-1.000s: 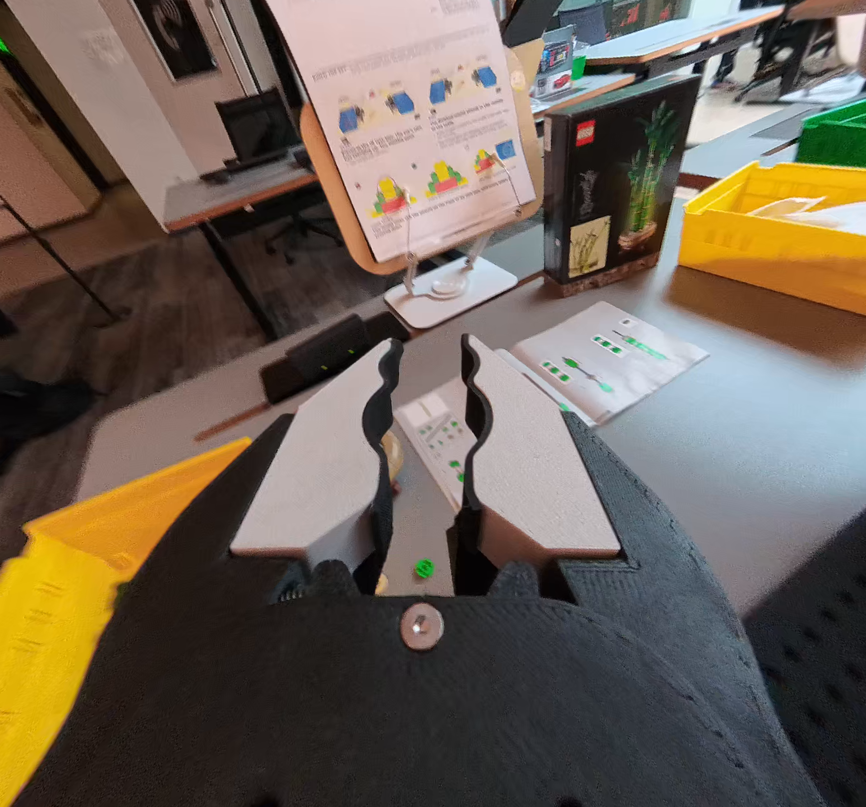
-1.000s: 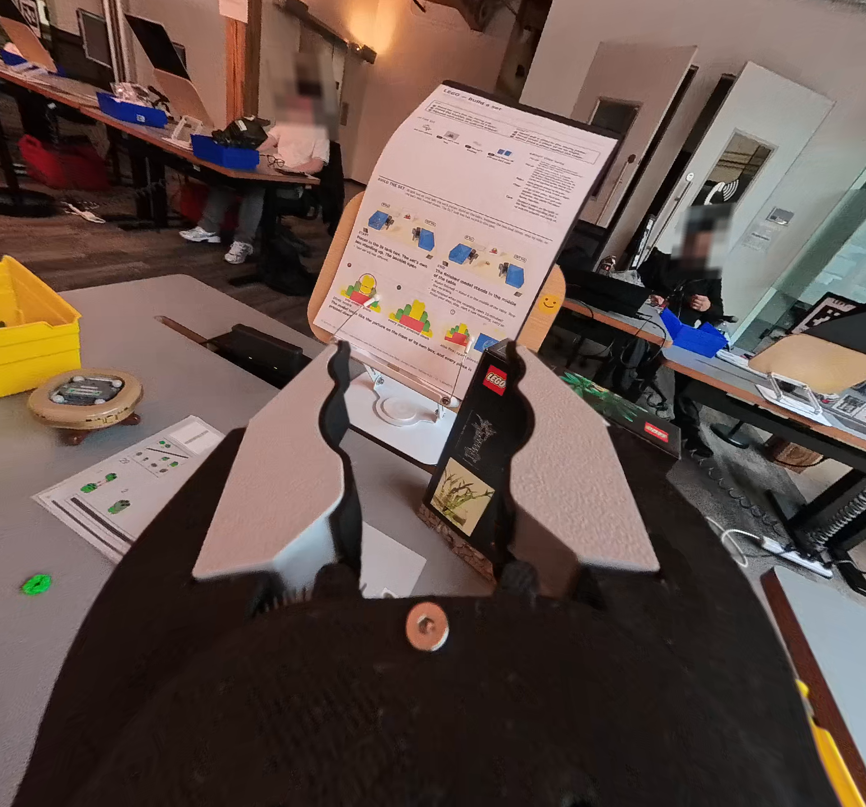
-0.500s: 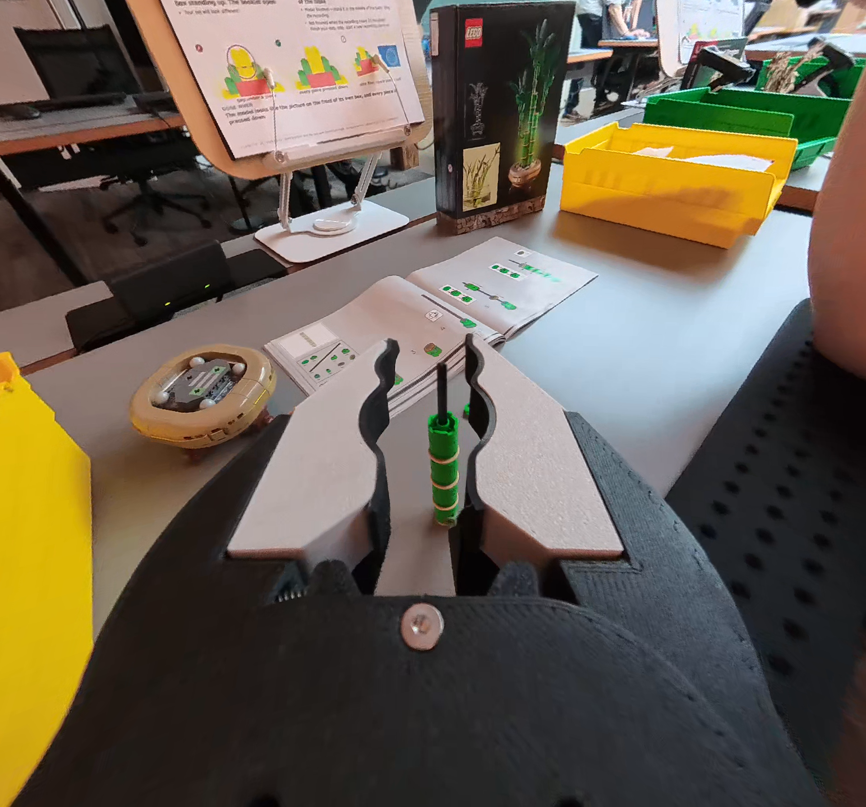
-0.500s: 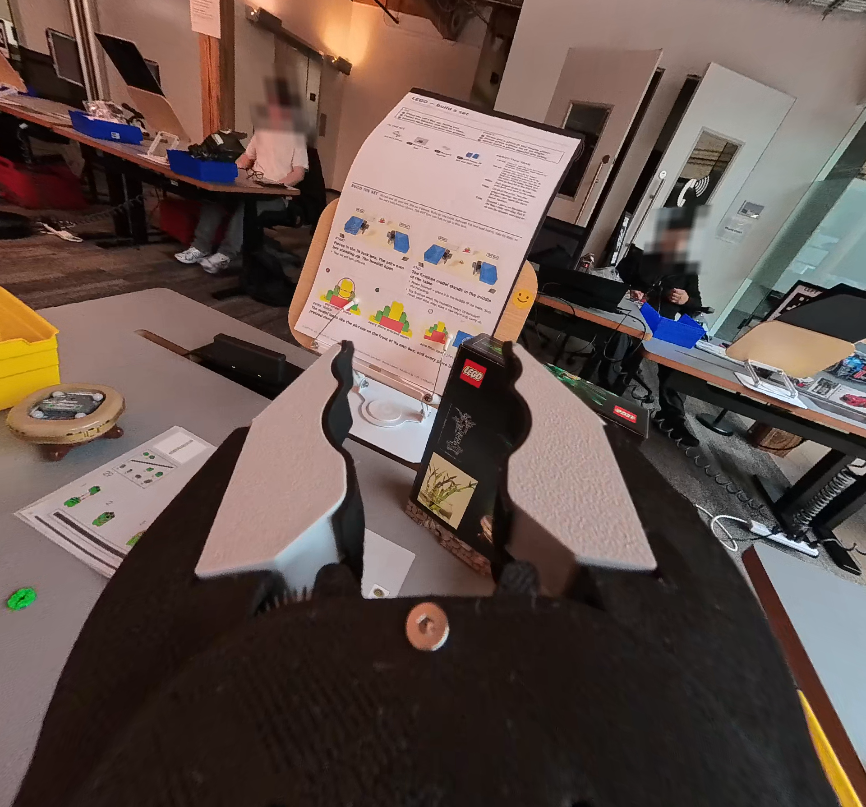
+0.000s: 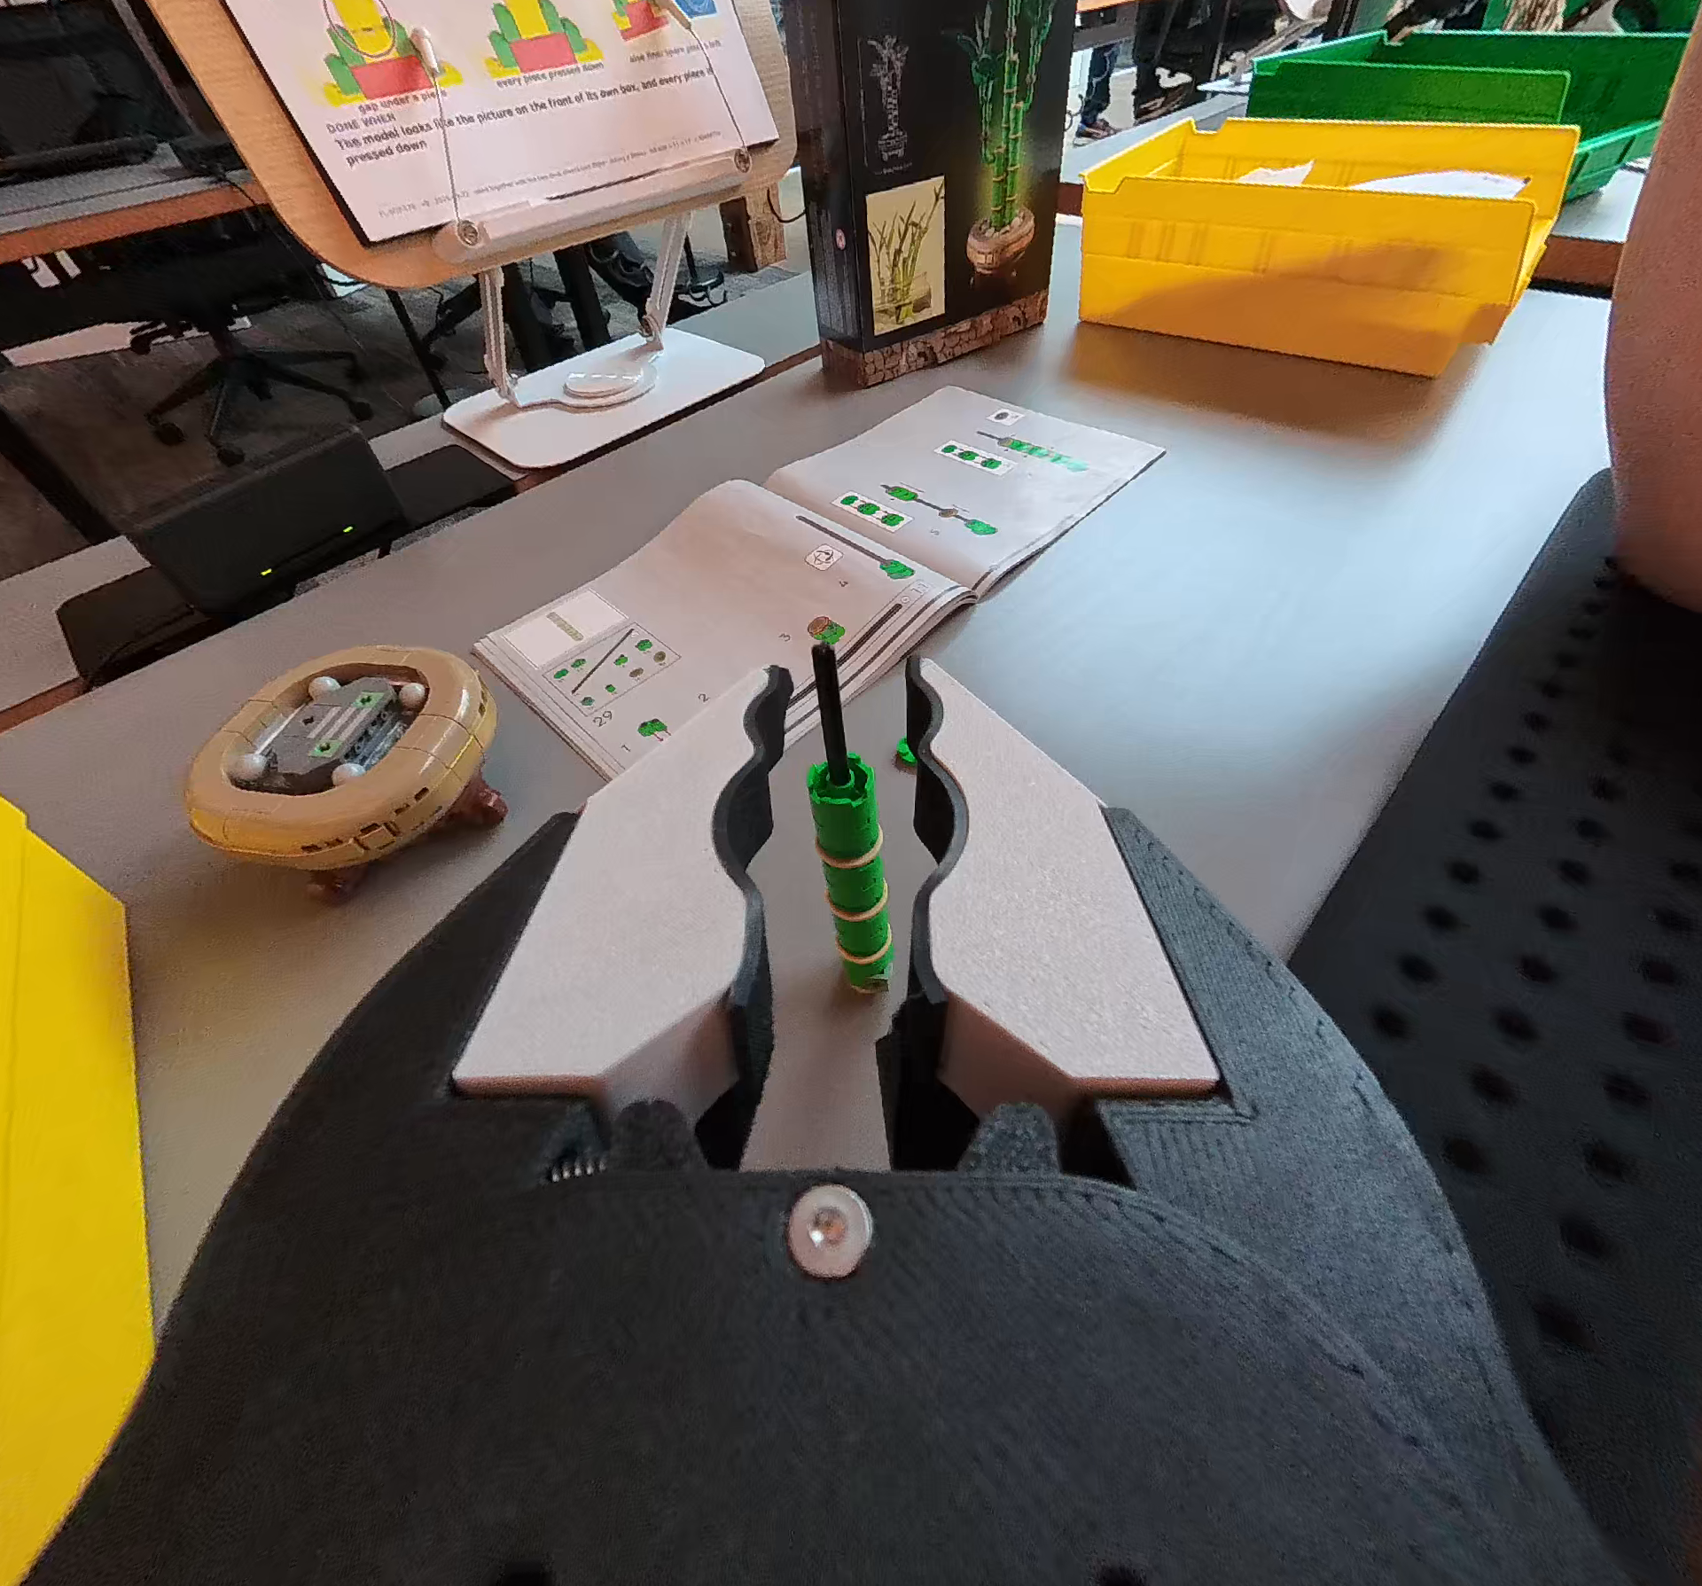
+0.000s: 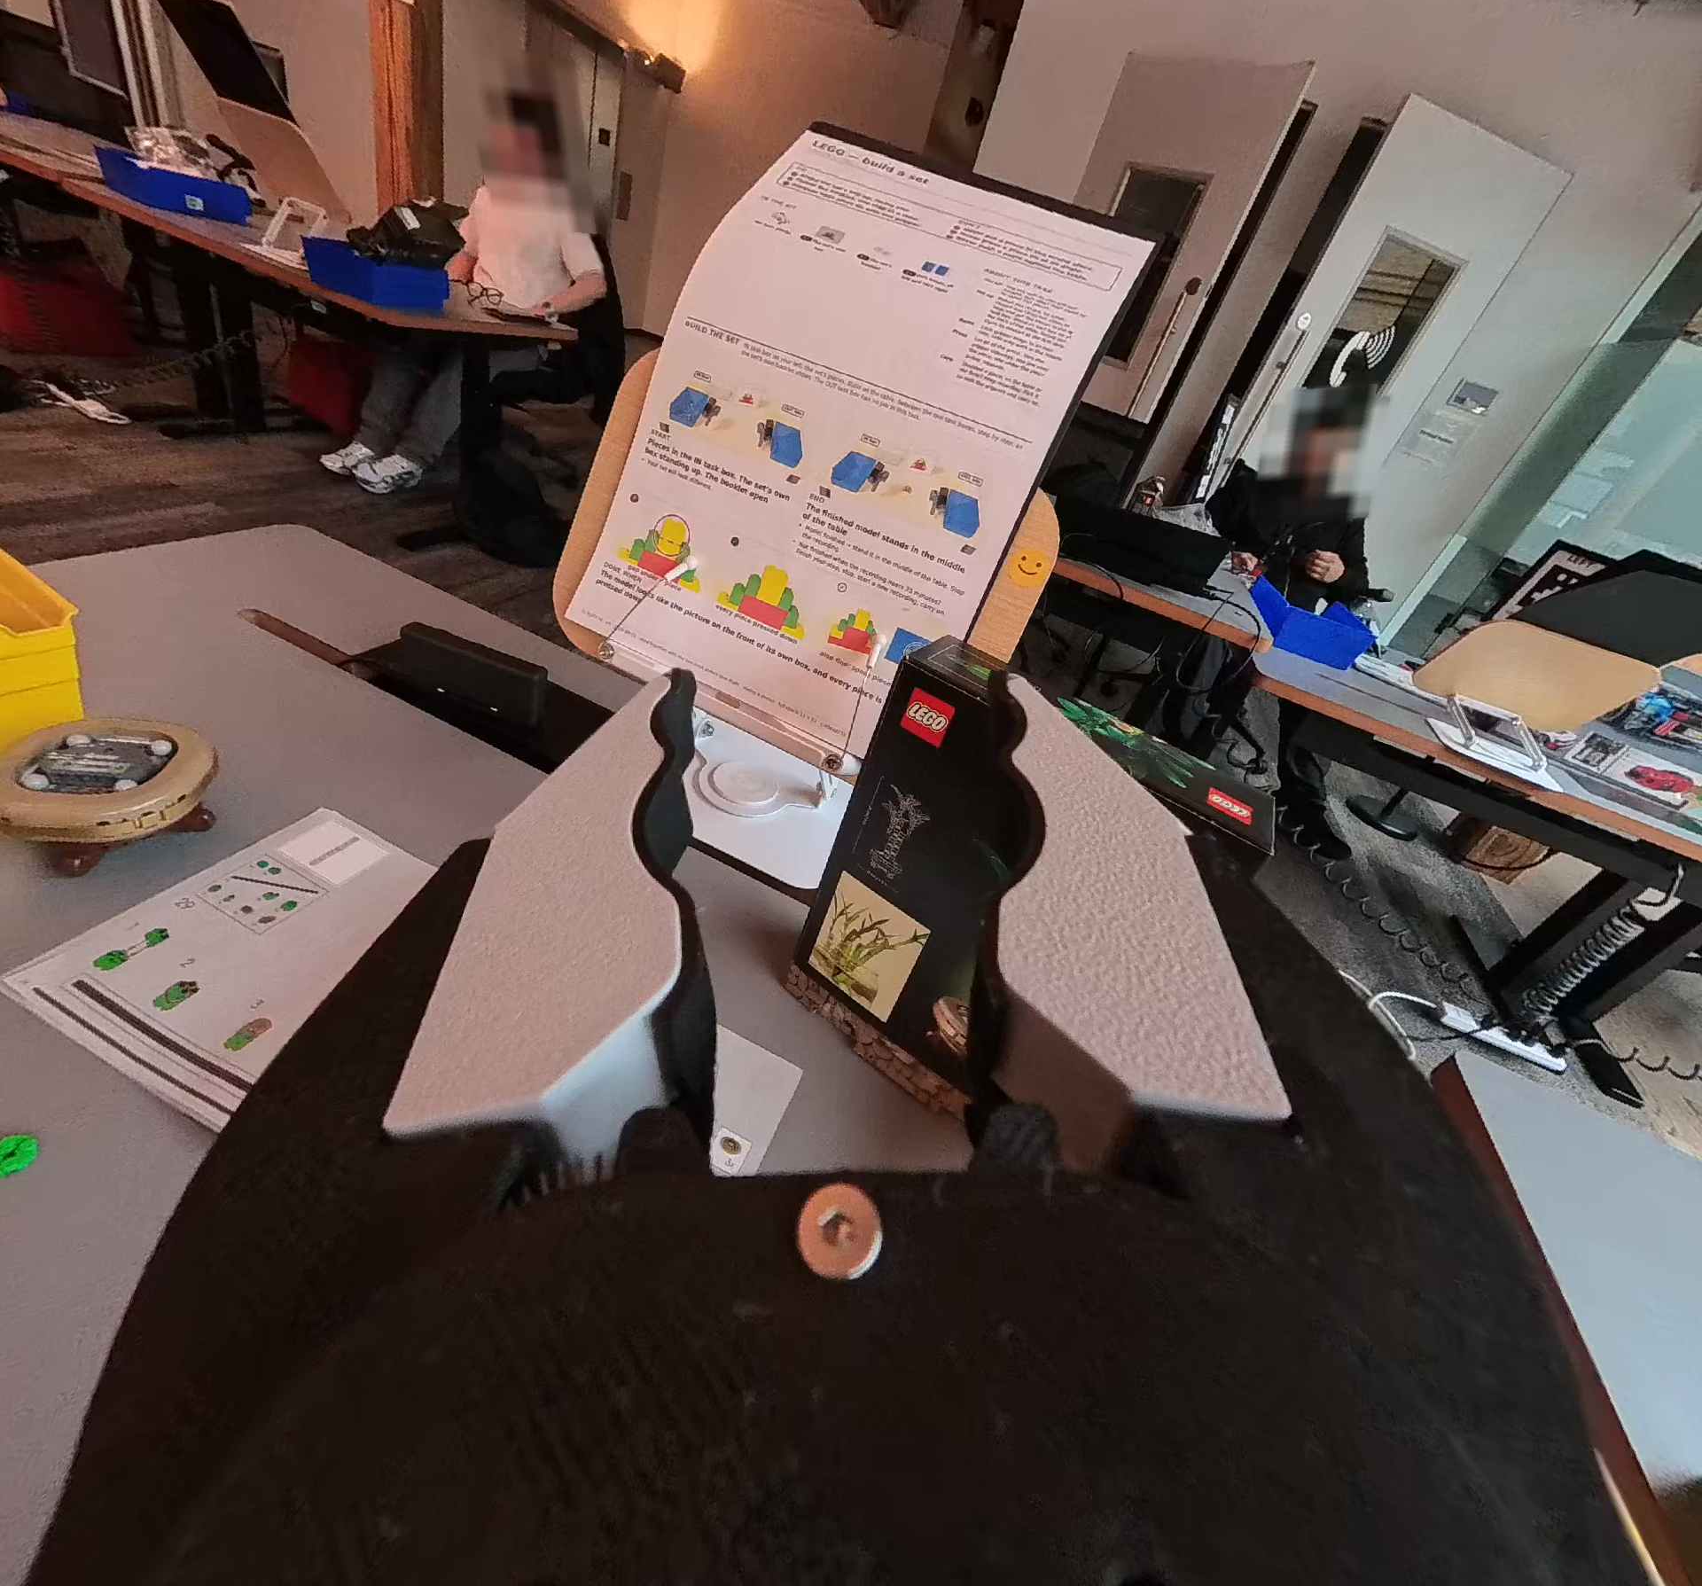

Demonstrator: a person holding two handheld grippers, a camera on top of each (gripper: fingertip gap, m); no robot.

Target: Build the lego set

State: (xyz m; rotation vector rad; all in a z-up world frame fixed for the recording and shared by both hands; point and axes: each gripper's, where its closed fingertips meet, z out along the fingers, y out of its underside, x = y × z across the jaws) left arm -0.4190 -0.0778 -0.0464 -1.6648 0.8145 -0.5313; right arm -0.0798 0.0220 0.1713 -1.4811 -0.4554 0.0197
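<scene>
Left gripper (image 5: pixel 843 694) framing one green stacked stem on black rod (image 5: pixel 852 879), jaws apart, contact unclear. Open booklet (image 5: pixel 737 565) lying ahead; tan round base (image 5: pixel 341 759) sitting left; two yellow bins, near one (image 5: pixel 55 1127) getting cropped.

Right gripper (image 6: pixel 843 713) hanging parted, empty, partly covering set box (image 6: pixel 907 851); instruction sheet on stand (image 6: pixel 856 436) standing behind; one loose green piece (image 6: pixel 17 1155) lying at edge.

Grey table (image 5: pixel 1289 713) bears open booklet (image 5: pixel 737 584), yellow bin (image 5: pixel 1308 252), set box (image 5: pixel 930 133).

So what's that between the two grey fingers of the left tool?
A green stalk on a black rod, standing upright on the table, apparently untouched, in the left wrist view.
</scene>
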